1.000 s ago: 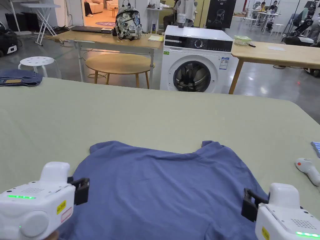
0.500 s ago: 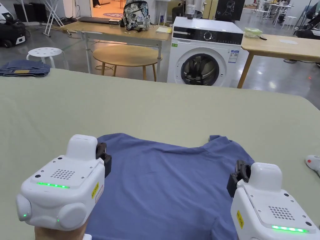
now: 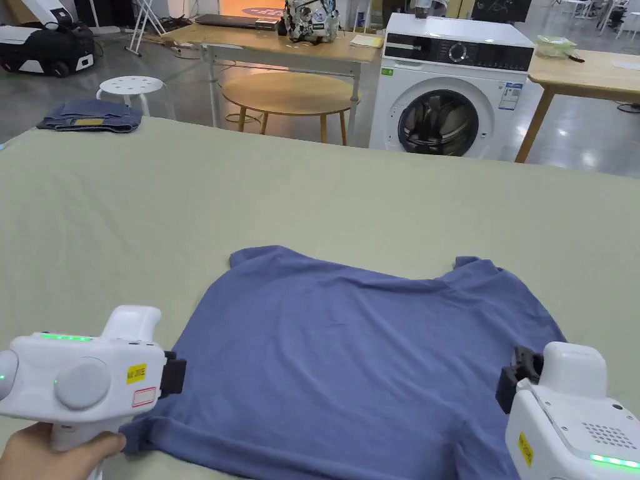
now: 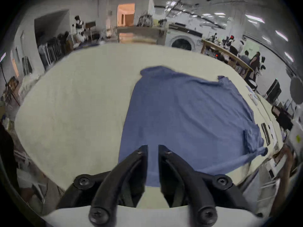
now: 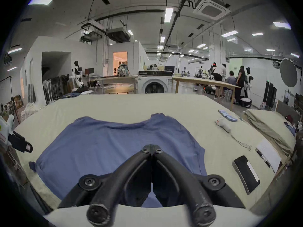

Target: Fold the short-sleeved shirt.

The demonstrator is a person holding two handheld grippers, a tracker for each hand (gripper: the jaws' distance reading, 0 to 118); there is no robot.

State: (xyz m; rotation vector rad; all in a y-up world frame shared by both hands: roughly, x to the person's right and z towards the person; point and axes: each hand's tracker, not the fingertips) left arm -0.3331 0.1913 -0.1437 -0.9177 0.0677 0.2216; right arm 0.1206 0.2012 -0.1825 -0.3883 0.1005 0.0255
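A blue short-sleeved shirt (image 3: 350,350) lies flat on the olive-green table (image 3: 312,187), its neck end towards me and its hem at the far side. My left gripper (image 3: 175,378) is held sideways at the shirt's near left edge, by the sleeve. In the left gripper view my left gripper (image 4: 152,147) hovers over the shirt (image 4: 180,116) with its jaws a narrow gap apart and nothing between them. My right gripper (image 3: 512,378) sits at the shirt's near right edge. In its own view my right gripper (image 5: 151,146) has its tips together above the shirt (image 5: 114,142), with no cloth pinched.
Folded denim (image 3: 90,115) lies at the table's far left corner. Right of the shirt are a white handheld device (image 5: 223,124), a black case (image 5: 246,173) and paper with a pen (image 5: 268,153). Beyond the table stand a washing machine (image 3: 450,94), a round table (image 3: 290,94) and a stool (image 3: 131,84).
My left gripper has drawn back from the shirt's far left corner to its near left edge and turned to point right. My right gripper has pulled back a little. The head camera tilted down.
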